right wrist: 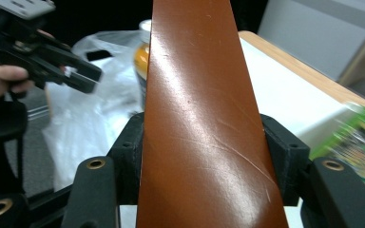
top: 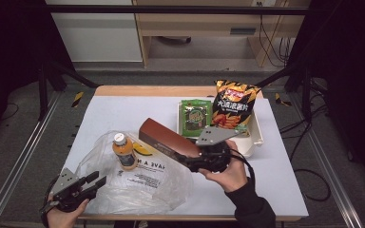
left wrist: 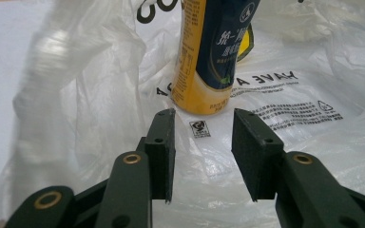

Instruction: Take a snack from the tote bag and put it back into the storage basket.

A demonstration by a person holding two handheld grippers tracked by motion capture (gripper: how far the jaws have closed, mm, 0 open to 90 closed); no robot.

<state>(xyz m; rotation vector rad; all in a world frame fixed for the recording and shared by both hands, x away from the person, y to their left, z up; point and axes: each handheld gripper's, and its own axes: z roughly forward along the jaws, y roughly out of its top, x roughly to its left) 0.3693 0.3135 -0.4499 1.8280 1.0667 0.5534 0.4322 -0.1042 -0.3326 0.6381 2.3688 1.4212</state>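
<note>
right gripper (top: 197, 159) clamped on brown box (top: 168, 138), held above the table centre | left gripper (top: 78, 186) jaws apart, nothing between, at 7 o'clock | clear plastic bag (top: 138, 183) under juice bottle (top: 123, 151) | white tray (top: 256, 135) at 2 o'clock holds chips (top: 234, 105), seaweed (top: 196, 115) | white table (top: 275, 175)

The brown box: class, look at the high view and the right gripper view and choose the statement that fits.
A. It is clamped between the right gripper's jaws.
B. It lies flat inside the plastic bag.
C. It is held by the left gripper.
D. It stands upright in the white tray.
A: the brown box sits squeezed between the jaws of the right gripper, lifted above the plastic bag.
</note>
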